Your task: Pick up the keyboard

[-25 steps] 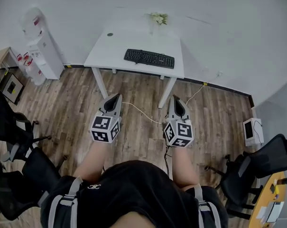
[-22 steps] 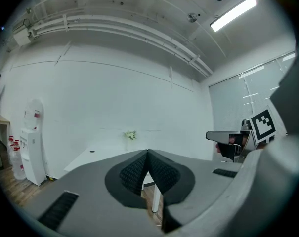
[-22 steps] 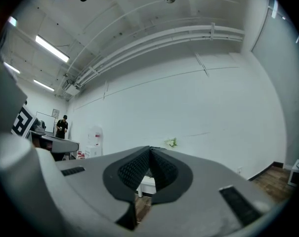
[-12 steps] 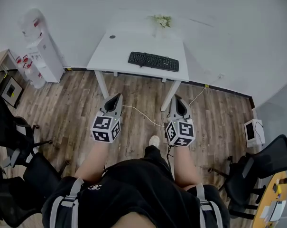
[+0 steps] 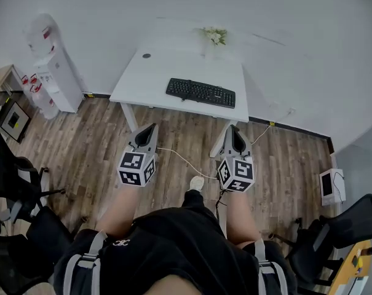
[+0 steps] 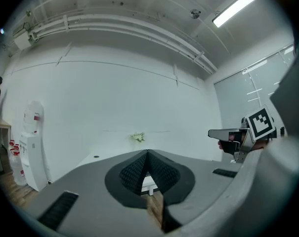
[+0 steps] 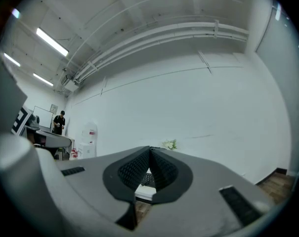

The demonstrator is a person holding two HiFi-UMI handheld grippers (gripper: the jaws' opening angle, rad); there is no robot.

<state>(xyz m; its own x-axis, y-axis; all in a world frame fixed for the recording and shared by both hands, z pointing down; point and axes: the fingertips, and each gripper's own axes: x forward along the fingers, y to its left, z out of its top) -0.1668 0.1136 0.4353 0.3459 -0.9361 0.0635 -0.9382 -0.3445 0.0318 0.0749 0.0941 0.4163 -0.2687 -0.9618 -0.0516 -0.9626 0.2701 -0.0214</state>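
A black keyboard (image 5: 201,93) lies on a white table (image 5: 155,78) by the far wall, toward the table's right front. My left gripper (image 5: 151,126) is held level over the wooden floor, short of the table's left front leg, shut with nothing in it. My right gripper (image 5: 232,128) hangs level beside the right front leg, also shut and empty. In the left gripper view the closed jaws (image 6: 148,153) cover most of the table. In the right gripper view a strip of the keyboard (image 7: 148,179) shows between the closed jaws (image 7: 150,149).
A small vase of flowers (image 5: 215,37) stands at the table's back edge. A water dispenser (image 5: 53,66) is by the wall at left. Black office chairs (image 5: 13,183) stand at both sides. A cable (image 5: 179,158) runs across the floor under the grippers.
The table and keyboard have come nearer and lower in the head view as I walk toward them. Both grippers travel with me, still shut.
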